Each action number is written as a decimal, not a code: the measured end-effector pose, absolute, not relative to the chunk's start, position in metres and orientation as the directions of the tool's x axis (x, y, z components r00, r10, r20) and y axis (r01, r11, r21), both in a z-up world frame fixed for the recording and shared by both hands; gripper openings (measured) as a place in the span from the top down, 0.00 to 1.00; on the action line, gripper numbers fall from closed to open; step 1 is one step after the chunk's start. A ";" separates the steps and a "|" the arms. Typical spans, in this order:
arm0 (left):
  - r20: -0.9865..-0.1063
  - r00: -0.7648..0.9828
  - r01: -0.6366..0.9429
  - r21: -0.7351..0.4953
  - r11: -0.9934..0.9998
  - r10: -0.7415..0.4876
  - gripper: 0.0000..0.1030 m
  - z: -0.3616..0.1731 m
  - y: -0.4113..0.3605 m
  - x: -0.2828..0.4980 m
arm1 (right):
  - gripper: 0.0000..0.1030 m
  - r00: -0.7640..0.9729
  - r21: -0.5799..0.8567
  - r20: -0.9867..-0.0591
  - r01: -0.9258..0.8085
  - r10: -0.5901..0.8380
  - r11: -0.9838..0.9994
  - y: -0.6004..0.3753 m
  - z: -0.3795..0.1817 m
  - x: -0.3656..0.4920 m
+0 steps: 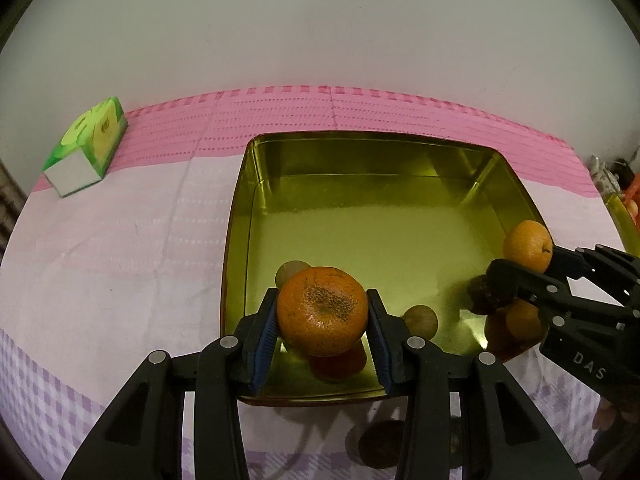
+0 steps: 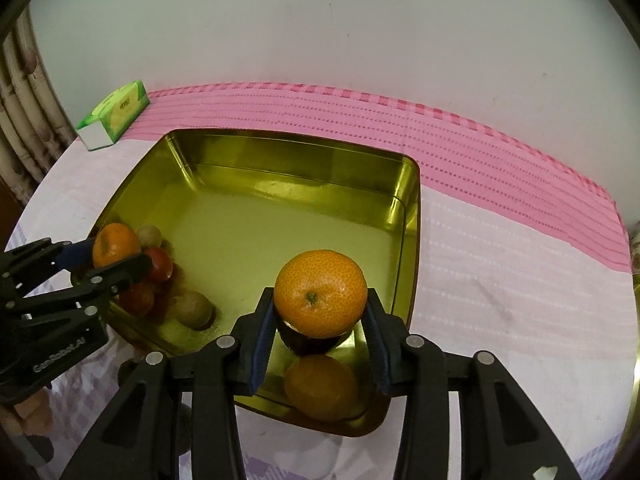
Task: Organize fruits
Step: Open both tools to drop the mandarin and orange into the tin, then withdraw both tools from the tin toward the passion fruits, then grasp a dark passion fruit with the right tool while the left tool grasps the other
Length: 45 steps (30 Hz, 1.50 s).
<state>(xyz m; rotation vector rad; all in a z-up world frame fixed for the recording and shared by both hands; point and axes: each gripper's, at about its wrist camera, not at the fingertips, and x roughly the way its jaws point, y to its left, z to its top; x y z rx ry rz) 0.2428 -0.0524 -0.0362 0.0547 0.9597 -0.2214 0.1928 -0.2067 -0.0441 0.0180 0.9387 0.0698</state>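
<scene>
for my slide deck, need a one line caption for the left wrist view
Left tool holding an orange over the gold tin on a pink cloth.

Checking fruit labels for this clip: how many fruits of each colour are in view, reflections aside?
Orange mandarins: 2
Beige round fruits: 2
Dark fruit: 1
Total: 5
Orange and red shapes below them look like reflections in the tray and are left out.

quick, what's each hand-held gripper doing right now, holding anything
Left hand-held gripper: closed on an orange over the gold tin.
Right hand-held gripper: an orange sits between its jaws; whether the pads grip it cannot be told.
</scene>
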 end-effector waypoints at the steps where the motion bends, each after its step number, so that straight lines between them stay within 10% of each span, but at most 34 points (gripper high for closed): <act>1: -0.817 0.553 0.211 -0.050 0.976 -0.161 0.58 -0.036 -0.053 0.243 | 0.61 0.589 0.044 -0.805 -0.052 0.066 0.998 -0.206 -0.044 0.193; 10: -0.818 0.552 0.201 -0.055 0.978 -0.160 0.42 -0.034 -0.053 0.244 | 0.53 0.603 0.037 -0.796 -0.047 0.057 0.998 -0.201 -0.038 0.191; 45: -0.838 0.537 0.101 -0.052 0.994 -0.098 0.42 -0.060 0.010 0.119 | 0.58 0.526 0.070 -0.839 -0.148 0.138 0.987 -0.125 -0.084 0.097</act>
